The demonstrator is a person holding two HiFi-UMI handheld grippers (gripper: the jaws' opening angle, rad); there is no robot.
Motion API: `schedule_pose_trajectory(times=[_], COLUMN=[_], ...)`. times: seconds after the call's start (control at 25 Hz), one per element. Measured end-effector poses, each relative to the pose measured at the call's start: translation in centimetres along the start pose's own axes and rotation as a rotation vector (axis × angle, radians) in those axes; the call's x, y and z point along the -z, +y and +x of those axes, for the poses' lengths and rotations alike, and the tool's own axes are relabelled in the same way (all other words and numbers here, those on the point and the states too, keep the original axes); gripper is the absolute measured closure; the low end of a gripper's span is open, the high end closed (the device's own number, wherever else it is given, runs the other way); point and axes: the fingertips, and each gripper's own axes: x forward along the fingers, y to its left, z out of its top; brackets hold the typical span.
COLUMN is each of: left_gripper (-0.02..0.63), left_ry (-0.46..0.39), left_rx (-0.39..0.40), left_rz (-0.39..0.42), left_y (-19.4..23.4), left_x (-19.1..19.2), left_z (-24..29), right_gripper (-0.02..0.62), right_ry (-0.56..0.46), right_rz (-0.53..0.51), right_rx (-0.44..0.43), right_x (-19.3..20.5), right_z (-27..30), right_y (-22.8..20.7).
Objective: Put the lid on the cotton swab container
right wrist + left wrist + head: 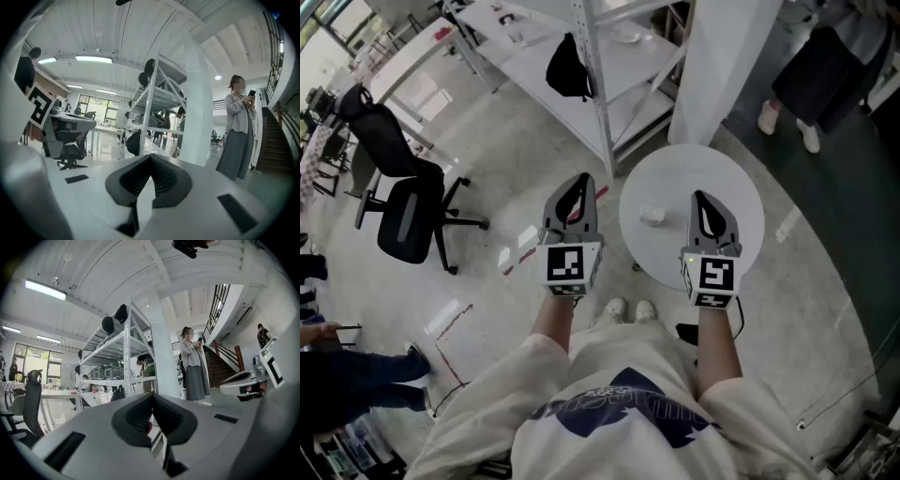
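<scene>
The round surface [675, 173] stood just ahead of the person's shoes [627, 308]. A small container [652, 215] lay on its left part. The right hand-held gripper [706, 212] hung over the surface's near part, right of the container. The left hand-held gripper [577, 193] was left of the surface, over the floor. A shelf rack [609, 89] stood beyond the surface, and an office chair [405, 211] stood far left.

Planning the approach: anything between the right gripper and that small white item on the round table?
Nothing visible. The small white item sits alone on the round table, left of the right gripper; only bare tabletop lies between them. Too small to tell lid from container.
</scene>
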Motion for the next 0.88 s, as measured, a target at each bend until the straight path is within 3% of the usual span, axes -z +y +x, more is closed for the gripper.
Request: schedule_pose_trajectory(times=[0.52, 0.6, 0.76, 0.88], left_gripper=[0.607, 0.607, 0.607, 0.606], left_ry=[0.019, 0.021, -0.029, -0.083], left_rx=[-0.020, -0.020, -0.043, -0.066], left_rz=[-0.004, -0.004, -0.009, -0.078], left_y=[0.2, 0.3, 1.7, 4.4], left_x=[0.8, 0.8, -0.8, -3.0], left_z=[-0.3, -0.5, -1.1, -1.8], right_gripper=[0.589, 0.589, 0.586, 0.586], right_ry=[0.025, 0.013, -0.071, -0.142], right_rz=[-0.030, 0.029, 0.260, 0.416], right_rx=[-0.033, -0.041, -0.056, -0.036], right_x=[0.8, 0.7, -0.3, -1.3], right_z=[0.4, 0.3, -0.3, -1.6], right_y=[1.0, 0.8, -1.1, -4.1])
